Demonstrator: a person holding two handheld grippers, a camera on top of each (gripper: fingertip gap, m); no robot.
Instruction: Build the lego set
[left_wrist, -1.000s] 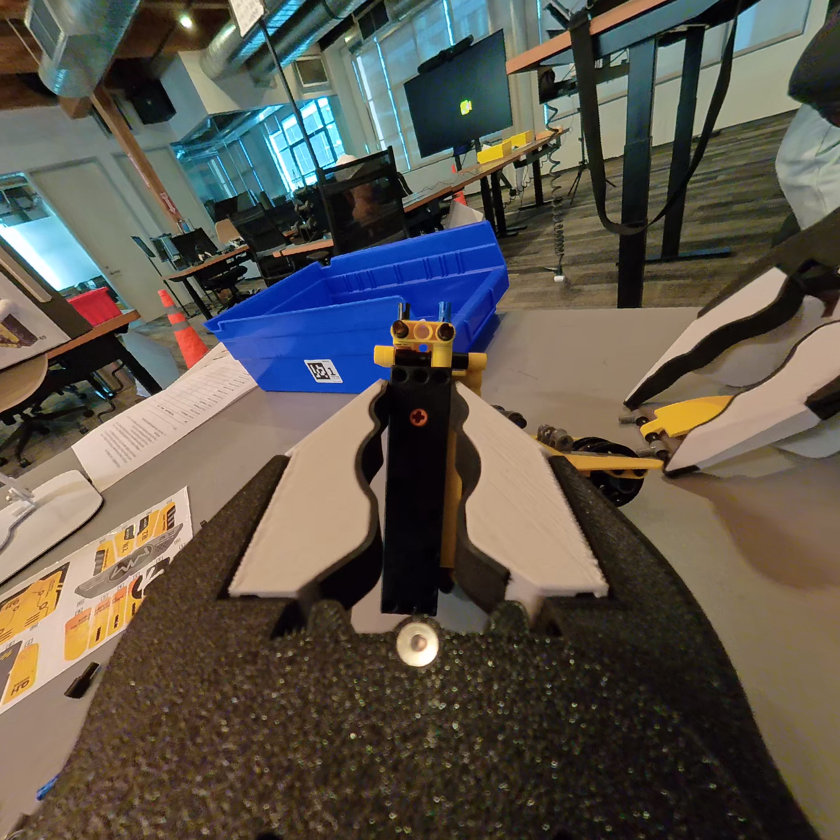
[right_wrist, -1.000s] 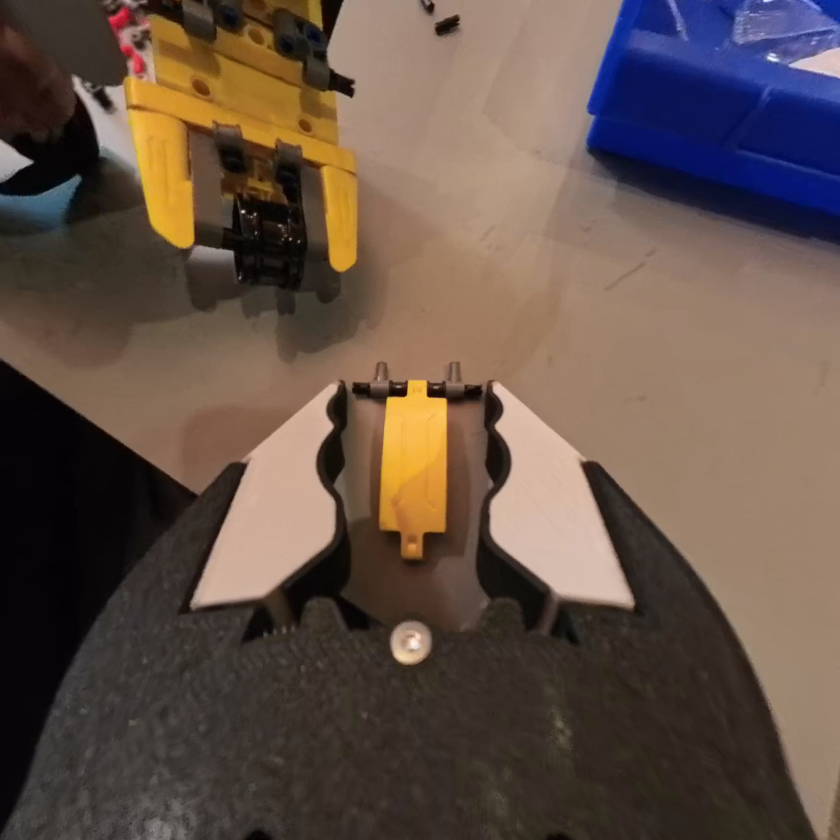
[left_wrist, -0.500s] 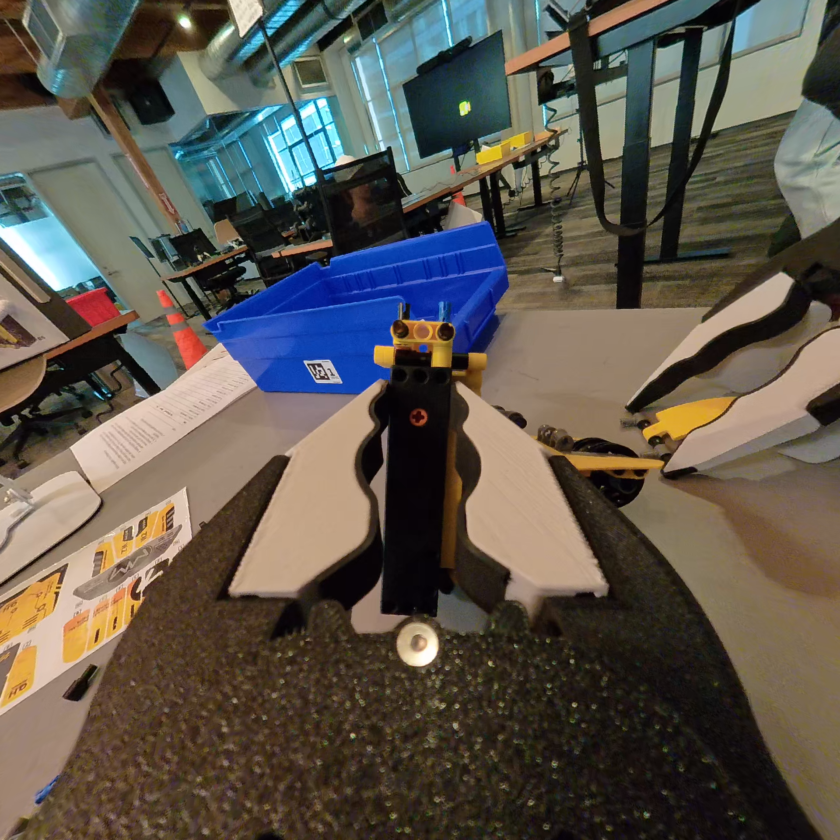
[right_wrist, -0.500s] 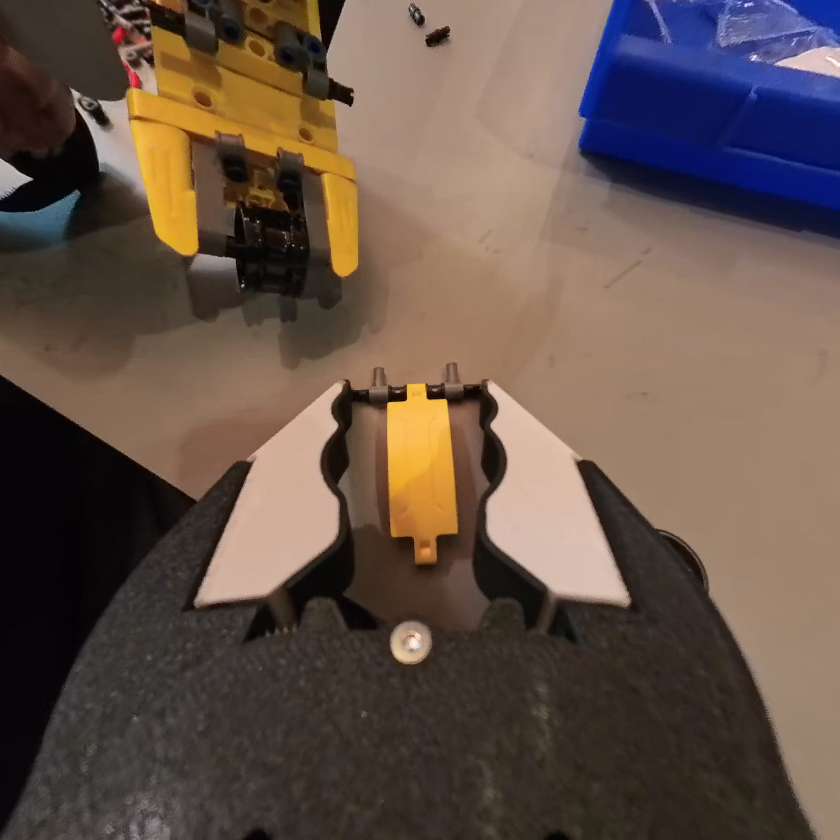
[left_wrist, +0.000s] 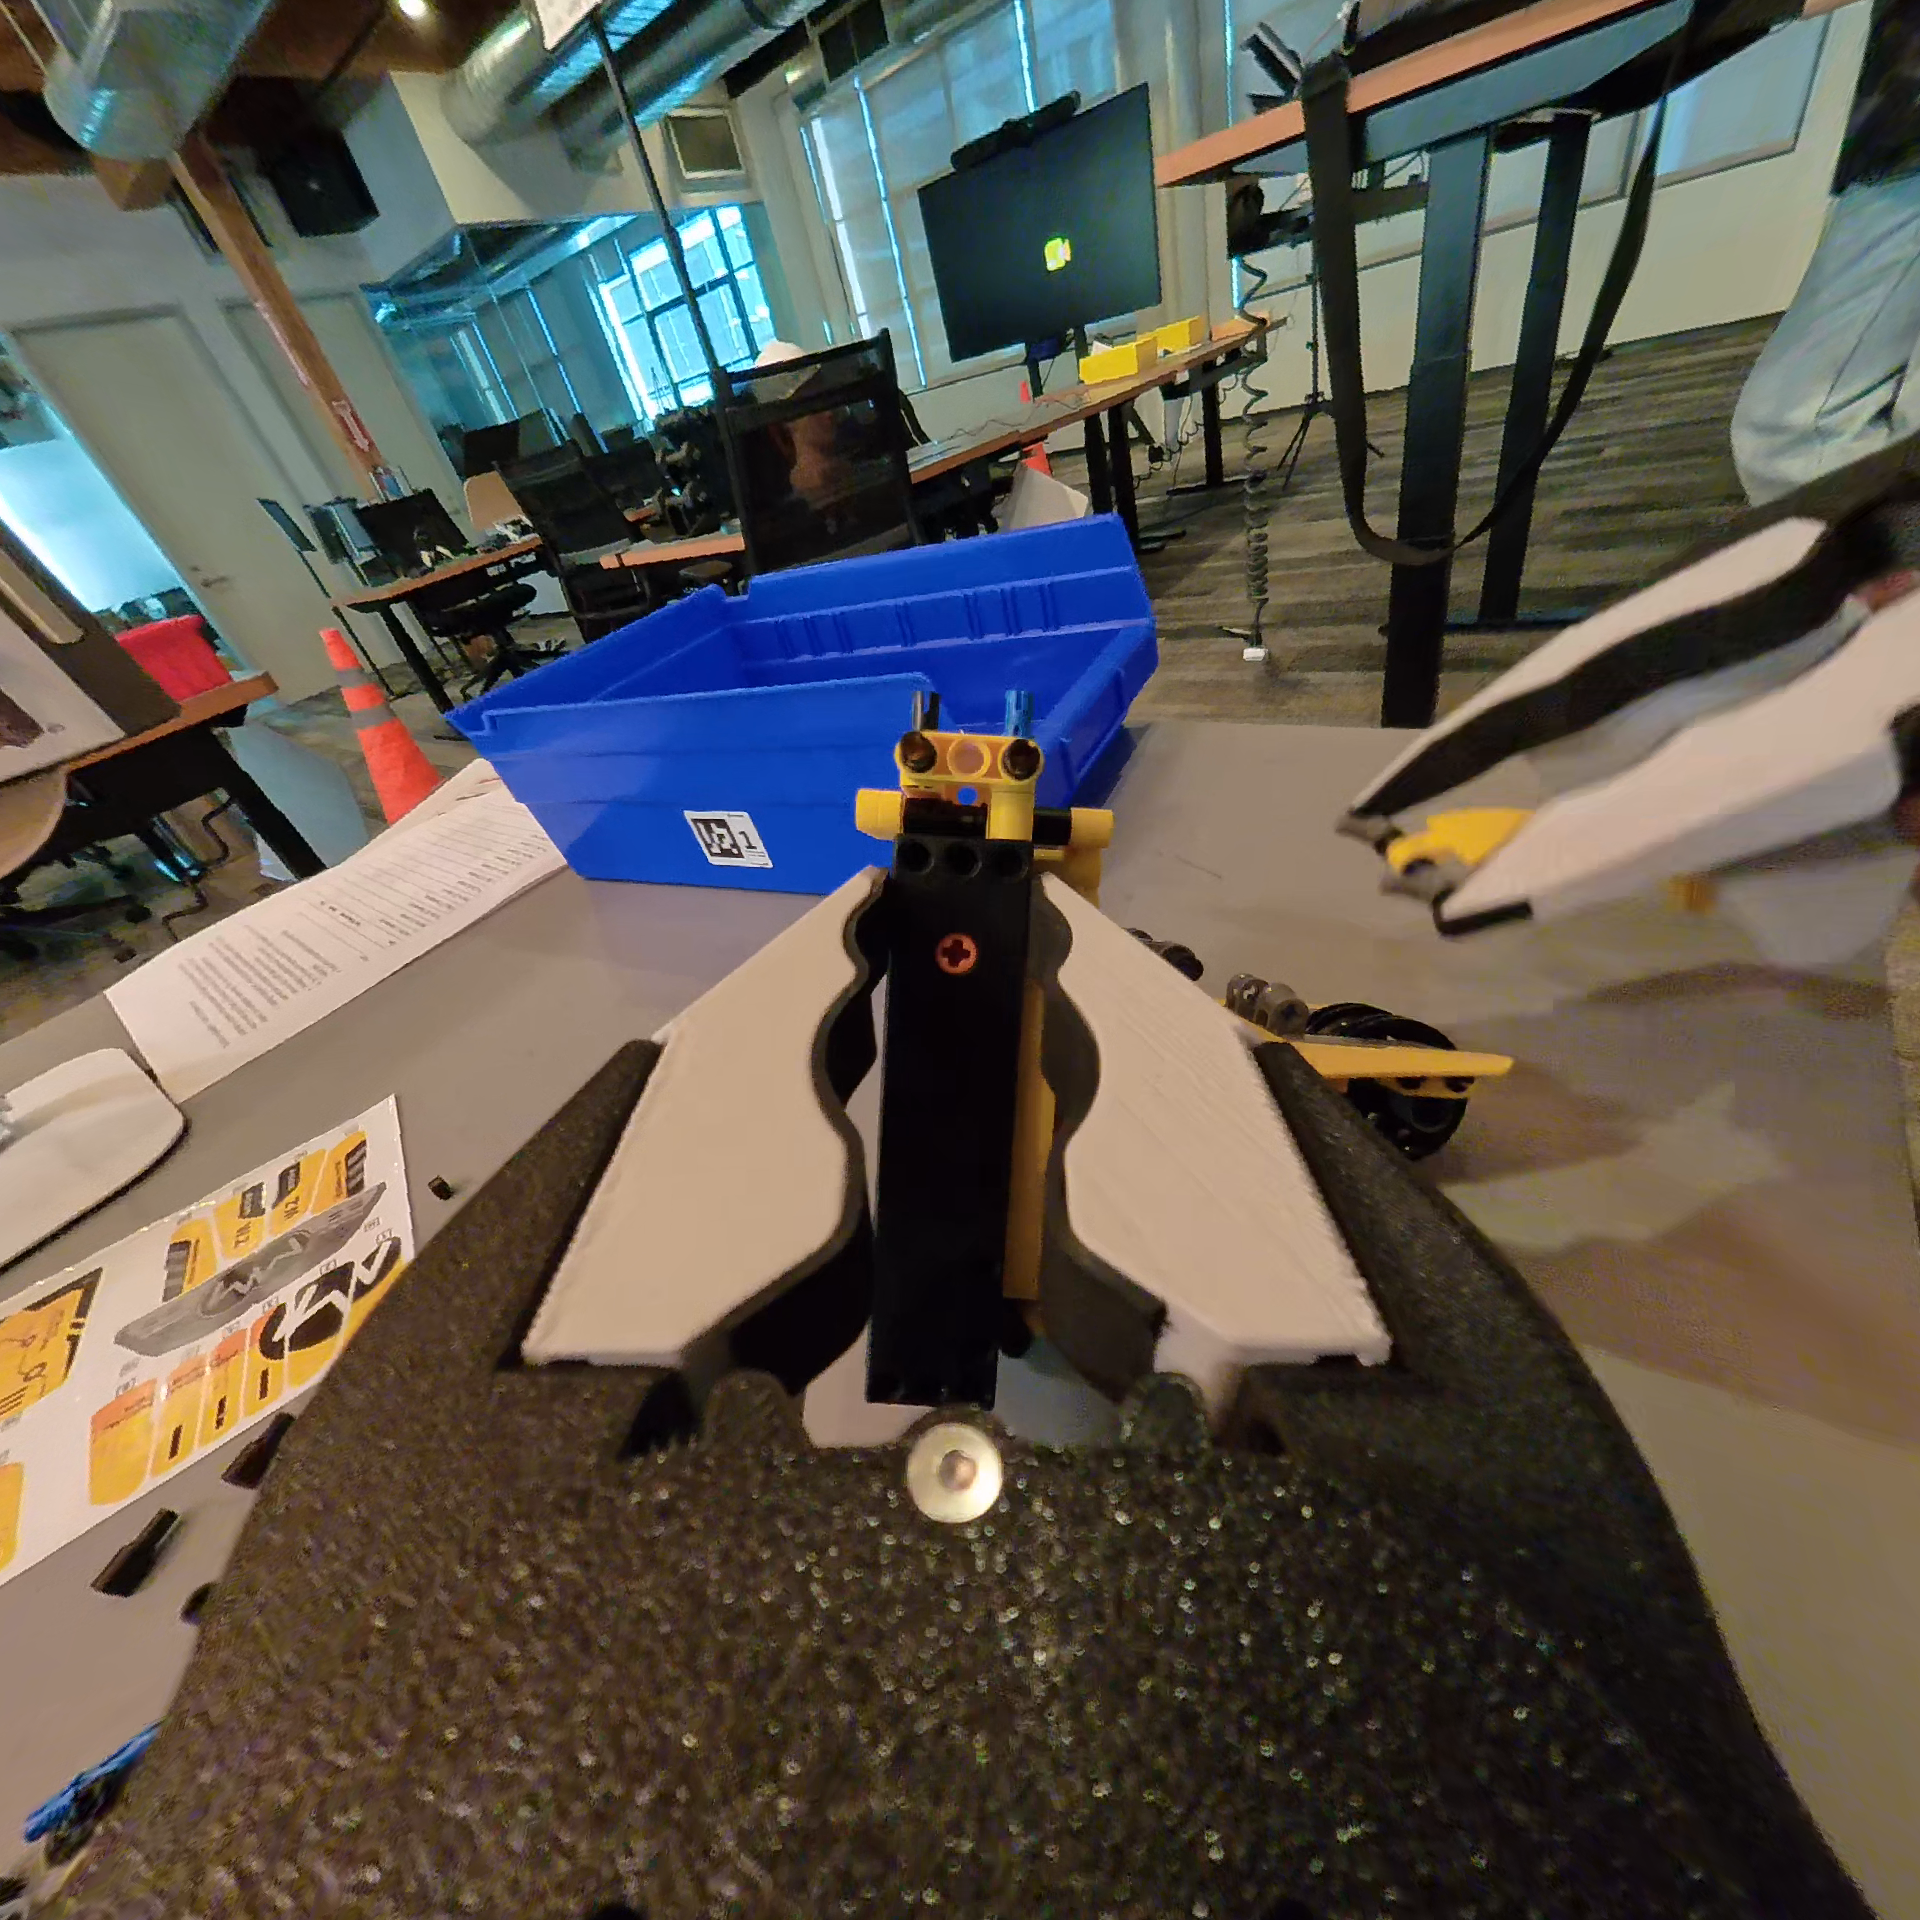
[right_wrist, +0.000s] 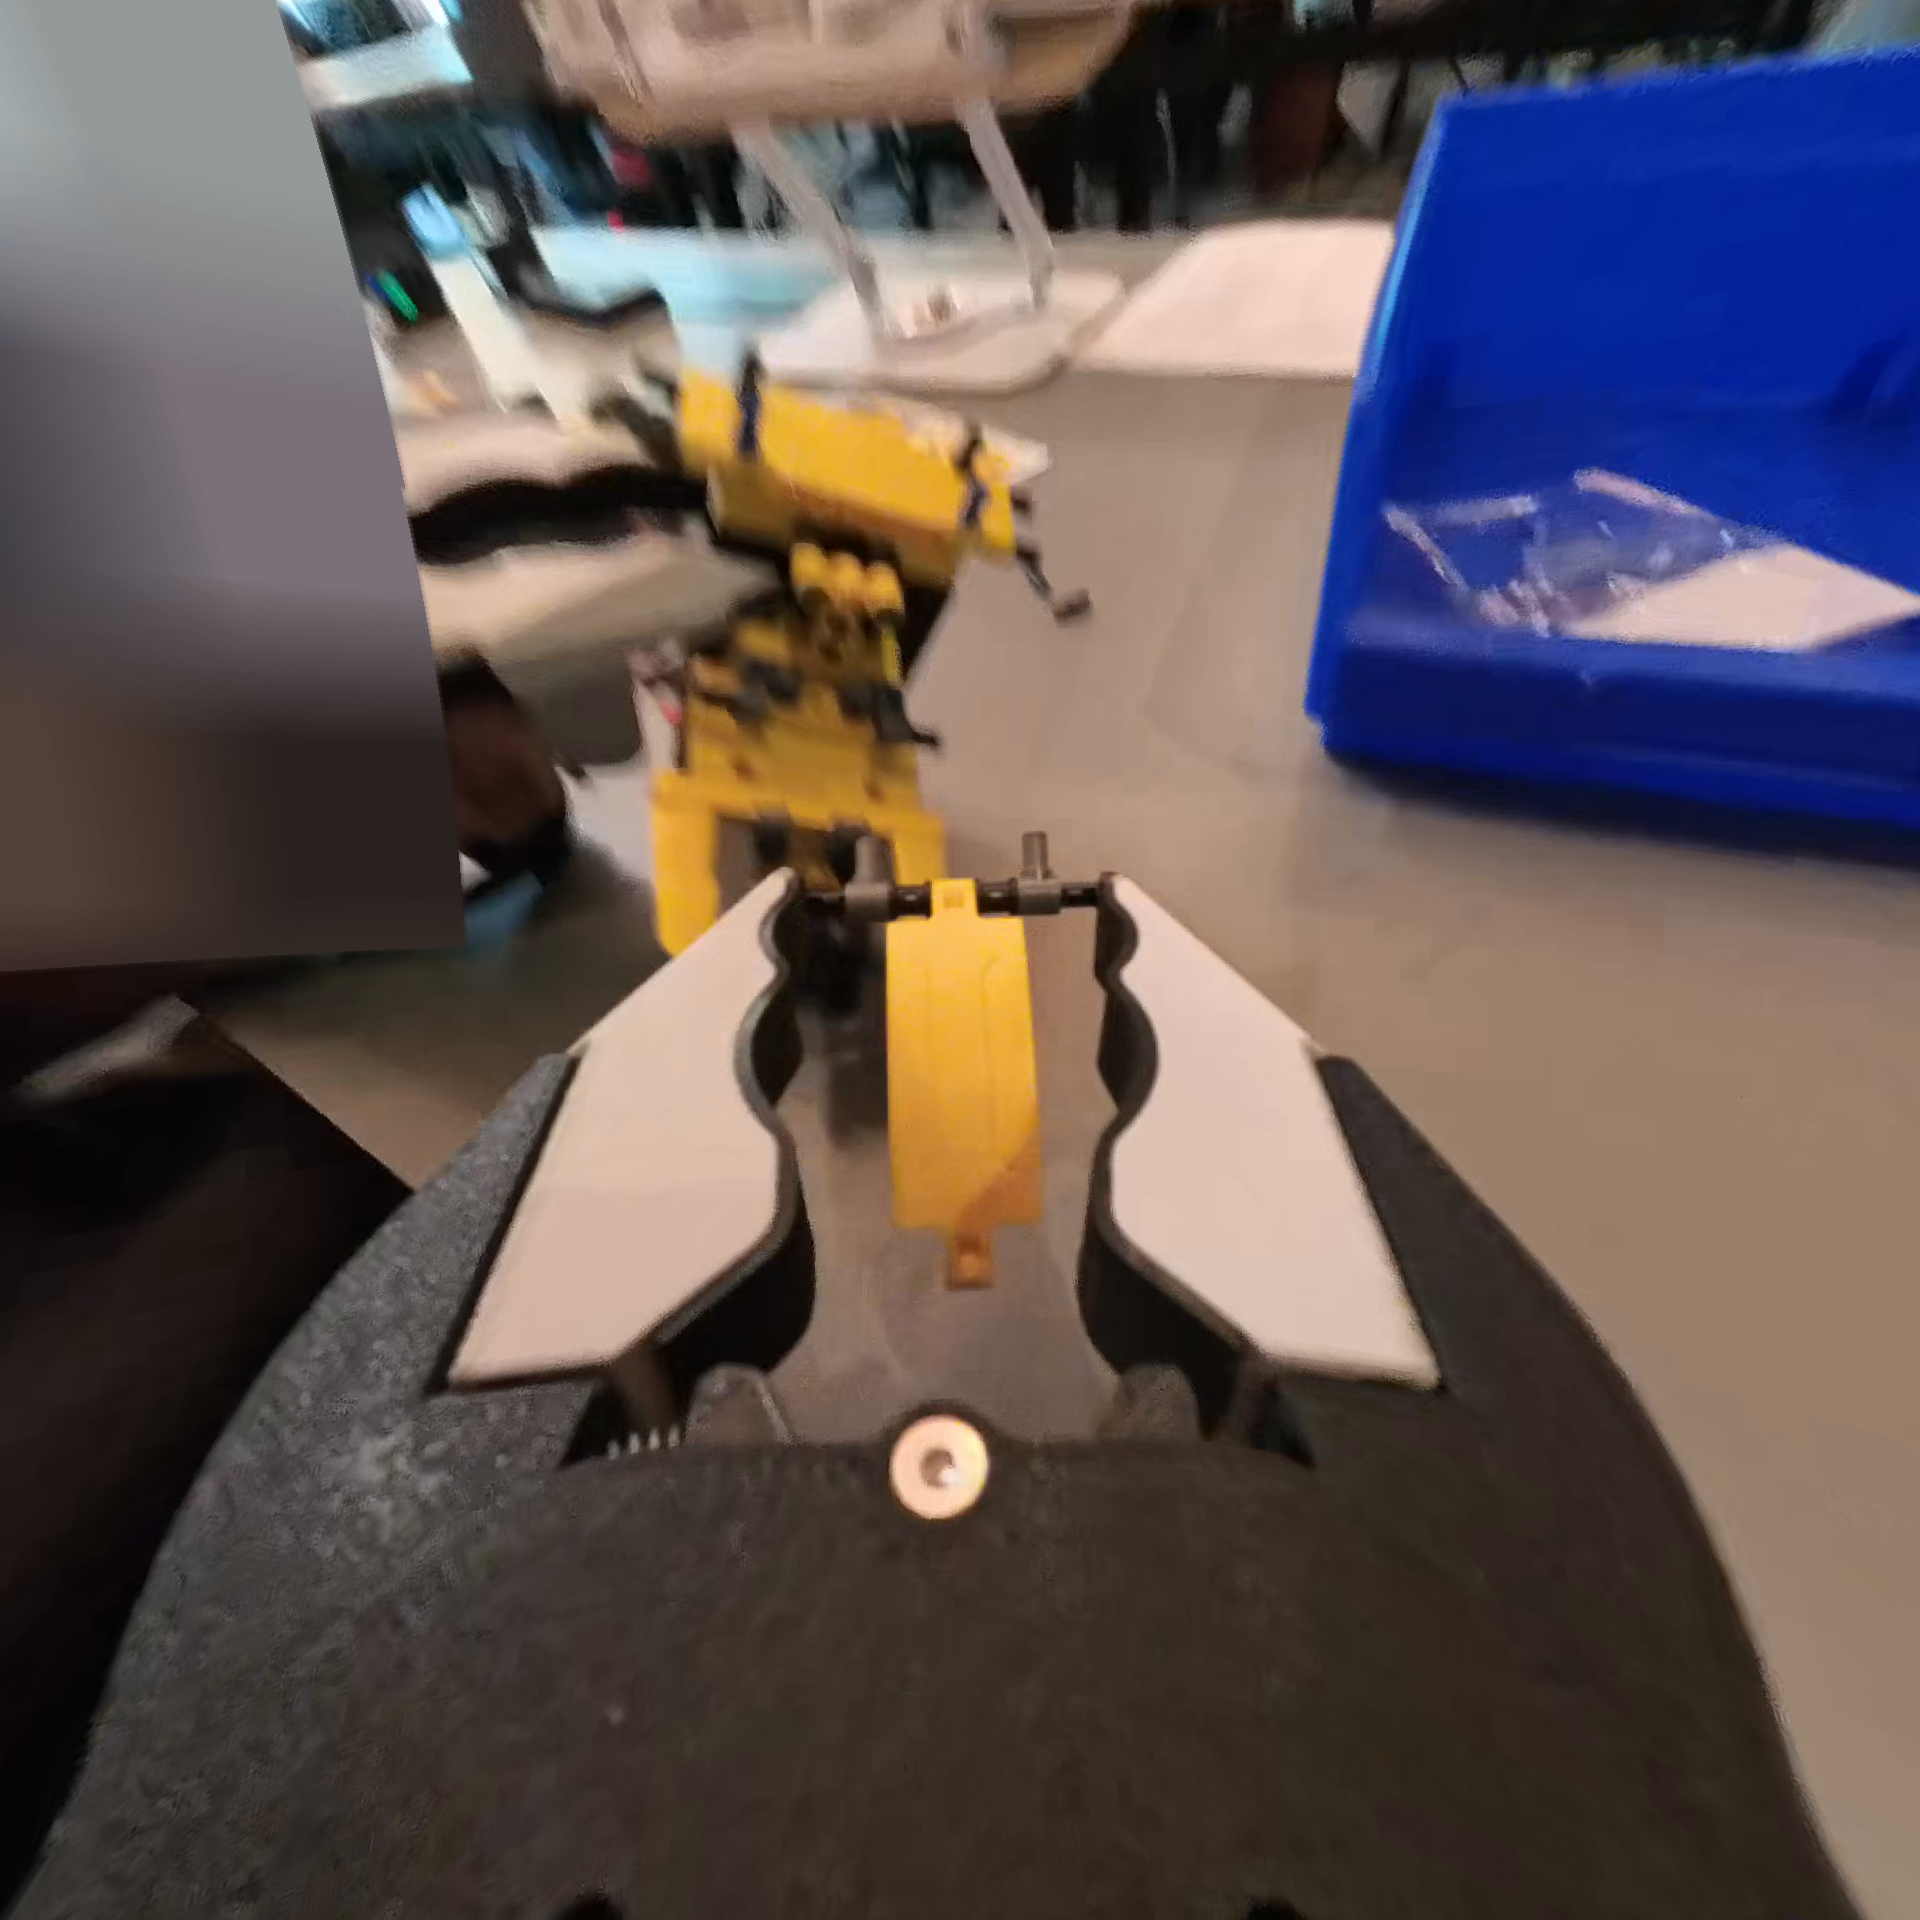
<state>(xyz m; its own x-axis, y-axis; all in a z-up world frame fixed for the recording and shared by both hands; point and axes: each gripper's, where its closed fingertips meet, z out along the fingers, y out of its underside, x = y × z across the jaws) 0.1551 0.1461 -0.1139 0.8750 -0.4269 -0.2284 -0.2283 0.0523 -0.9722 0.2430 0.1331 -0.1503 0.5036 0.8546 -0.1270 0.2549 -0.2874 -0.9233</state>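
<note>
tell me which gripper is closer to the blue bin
Left. The left gripper, shut on the black and yellow model, points at the blue bin just ahead. The right gripper, holding a yellow panel piece, sits off to the bin's side.

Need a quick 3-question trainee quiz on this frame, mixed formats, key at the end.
1. True or false: the left gripper is shut on the black beam of a yellow and black brick-built model.
2. Multiple choice: the right gripper holds which part? A) a black wheel B) a yellow curved panel on a black axle C) a clear bag
3. Fill in: the clear plastic bag lies inside the ____ bin.

Key: 1 true; 2 B; 3 blue
</note>
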